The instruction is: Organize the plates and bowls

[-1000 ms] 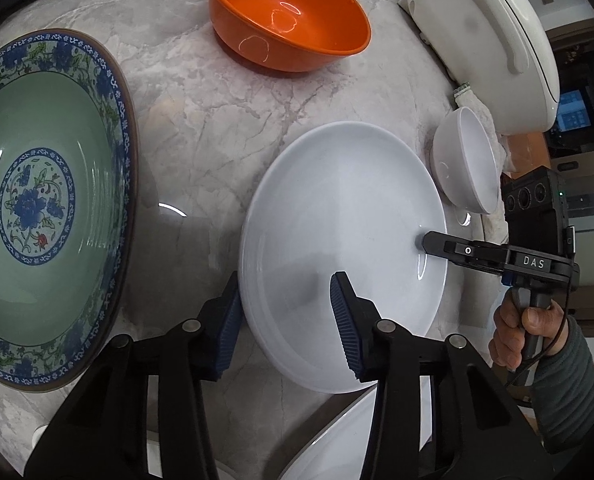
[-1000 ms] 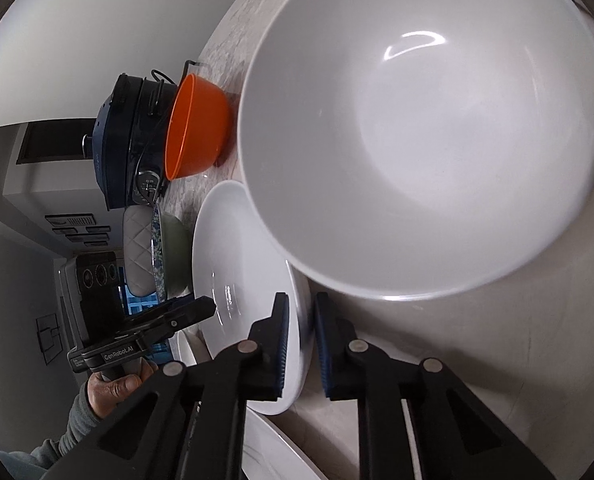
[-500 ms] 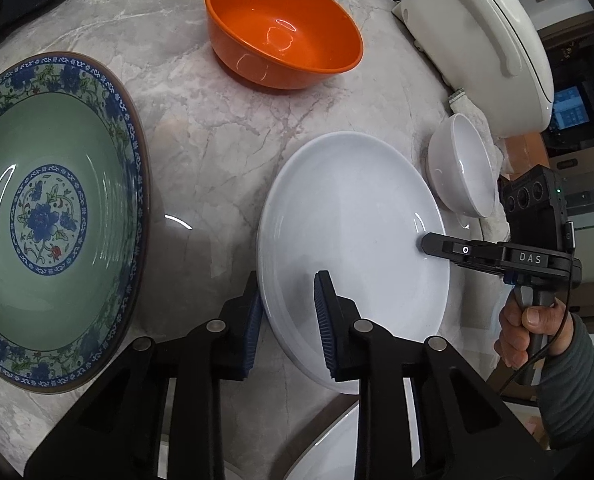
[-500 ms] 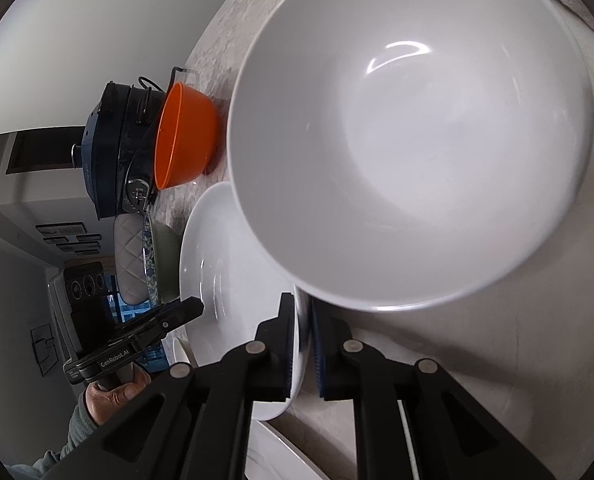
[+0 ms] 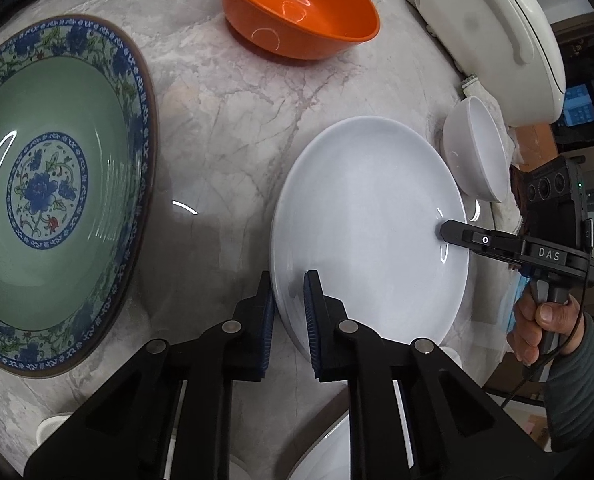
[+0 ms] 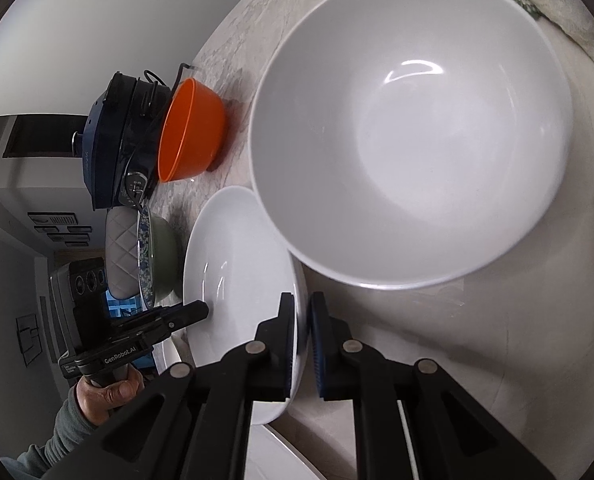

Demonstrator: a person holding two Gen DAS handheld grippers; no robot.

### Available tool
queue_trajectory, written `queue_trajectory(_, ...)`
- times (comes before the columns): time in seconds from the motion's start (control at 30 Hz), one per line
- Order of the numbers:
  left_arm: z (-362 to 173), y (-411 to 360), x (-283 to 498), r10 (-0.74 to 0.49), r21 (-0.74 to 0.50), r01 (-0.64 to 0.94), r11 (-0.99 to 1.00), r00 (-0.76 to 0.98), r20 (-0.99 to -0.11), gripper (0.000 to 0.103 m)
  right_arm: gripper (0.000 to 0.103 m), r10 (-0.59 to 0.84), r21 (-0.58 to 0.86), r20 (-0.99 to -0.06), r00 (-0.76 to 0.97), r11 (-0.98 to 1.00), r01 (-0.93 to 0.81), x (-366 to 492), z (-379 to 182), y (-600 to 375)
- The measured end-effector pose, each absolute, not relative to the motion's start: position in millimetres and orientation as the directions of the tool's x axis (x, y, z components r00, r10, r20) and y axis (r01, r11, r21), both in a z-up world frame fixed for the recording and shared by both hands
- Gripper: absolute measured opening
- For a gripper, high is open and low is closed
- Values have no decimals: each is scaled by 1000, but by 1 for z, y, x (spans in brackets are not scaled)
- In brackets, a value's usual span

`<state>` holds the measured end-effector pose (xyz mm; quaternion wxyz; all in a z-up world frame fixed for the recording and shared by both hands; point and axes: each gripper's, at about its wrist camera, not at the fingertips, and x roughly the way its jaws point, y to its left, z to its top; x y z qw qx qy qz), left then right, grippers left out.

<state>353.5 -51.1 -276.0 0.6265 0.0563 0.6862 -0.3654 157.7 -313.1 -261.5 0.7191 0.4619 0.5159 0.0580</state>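
Observation:
A white plate (image 5: pixel 369 216) lies on the marble table (image 5: pixel 225 120), gripped from two sides. My left gripper (image 5: pixel 288 308) is closing on its near rim, which sits between the blue pads with both pads against it. My right gripper (image 5: pixel 443 234) is shut on the opposite rim. In the right wrist view the plate (image 6: pixel 237 264) has its edge pinched in the right gripper (image 6: pixel 303 320), and the left gripper (image 6: pixel 205 312) meets it from the far side. A small white bowl (image 5: pixel 477 156) sits just beyond the plate and fills the right wrist view (image 6: pixel 413 128).
A large green bowl with a blue floral rim (image 5: pixel 49 184) stands at the left. An orange bowl (image 5: pixel 297 12) is at the back. A white cooker (image 5: pixel 493 36) sits at the back right, a dark blue appliance (image 6: pixel 113 140) behind the orange bowl. Another white dish (image 5: pixel 329 452) lies under my left gripper.
My left gripper's jaws have narrowed from wide apart down onto the plate's near rim. The right gripper has stayed clamped on the far rim.

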Motion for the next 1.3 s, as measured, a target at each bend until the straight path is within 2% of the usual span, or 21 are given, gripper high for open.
queue_trajectory(0.2,-279,-44,365,-388,-457,492,741,-242,-889,14,12,574,740,-672,467,525,420,157,-266,-318)
queue_trajectory(0.27,-281,-42,369,-397,-473,466,748,-257,-881,14,24,575,747,-664,478,494,444,155,-268,-324)
queue_trajectory(0.4,-281,-40,377,-388,-468,460,755,-262,-884,14,29,560,744,-669,489,496,448,157,-264,-326)
queue_trajectory(0.47,-277,-47,375,-353,-426,515,744,-240,-904,13,25,546,727,-687,480,523,446,160,-262,-323)
queue_trajectory(0.53,-274,-54,371,-323,-393,561,729,-224,-919,10,11,536,693,-720,440,569,442,165,-261,-315)
queue_trajectory(0.63,-274,-55,375,-333,-399,557,728,-221,-917,8,10,504,656,-754,421,608,447,169,-259,-310)
queue_trajectory(1.13,-260,-58,360,-338,-378,584,718,-181,-924,8,9,460,625,-778,429,637,451,163,-250,-309)
queue_trajectory(1.3,-239,-51,359,-355,-385,587,712,-172,-919,8,9,454,625,-776,438,644,441,161,-237,-307)
